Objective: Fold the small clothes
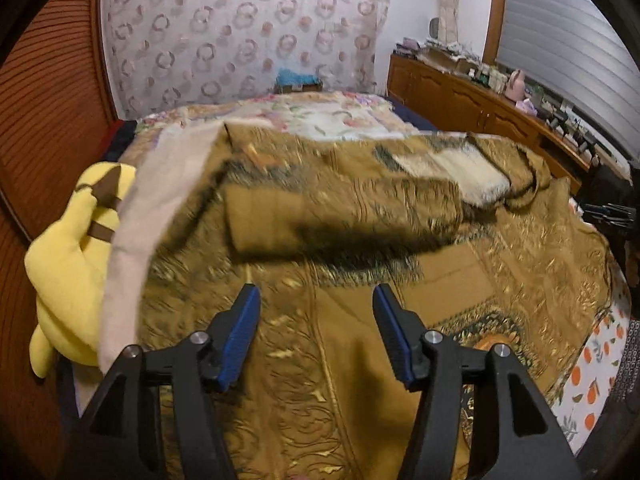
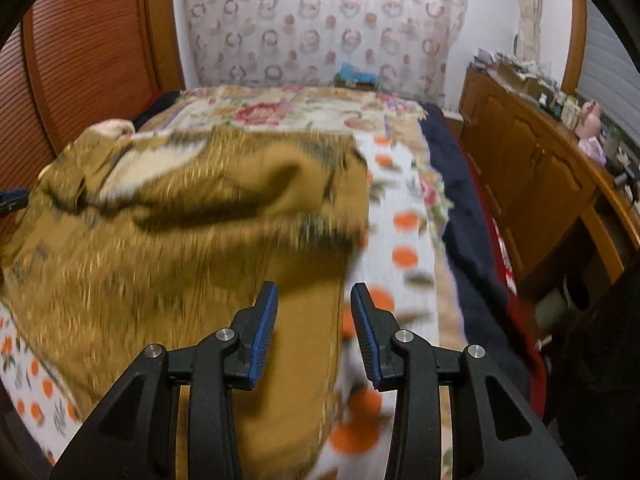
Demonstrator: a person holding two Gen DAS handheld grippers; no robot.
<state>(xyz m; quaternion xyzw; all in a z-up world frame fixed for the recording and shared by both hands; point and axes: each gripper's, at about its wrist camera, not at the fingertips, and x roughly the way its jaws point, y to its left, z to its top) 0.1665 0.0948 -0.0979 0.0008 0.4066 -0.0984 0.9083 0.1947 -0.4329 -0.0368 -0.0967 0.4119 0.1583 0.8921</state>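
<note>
Mustard-gold cloth with darker patterned bands, the garment (image 1: 320,208), is seen spread across the near half of the bed (image 1: 320,116), with a folded-over layer lying across its middle and a pale lining patch exposed toward the far right. Its surface is blurred in both views, so the pattern cannot be read in detail. The left gripper (image 1: 316,300) is held just above the near part of the garment with its 2 blue-padded fingers (image 1: 240,336) moderately apart; nothing is clamped between them, and only the cloth below is seen through the gap. The right gripper (image 2: 314,298) is positioned over the garment's right edge (image 2: 336,320), its jaws parted more narrowly and likewise closed on nothing. To the right of that edge, a white sheet printed with oranges (image 2: 404,256) is uncovered, and a dark blue blanket (image 2: 464,216) is laid further right. A yellow plush toy (image 1: 72,264) is placed at the left side of the bed, beside a pale pink cloth (image 1: 160,216). A wooden cabinet (image 2: 532,176) is set along the right wall, and a patterned curtain (image 1: 240,28) is hung at the far end.
</note>
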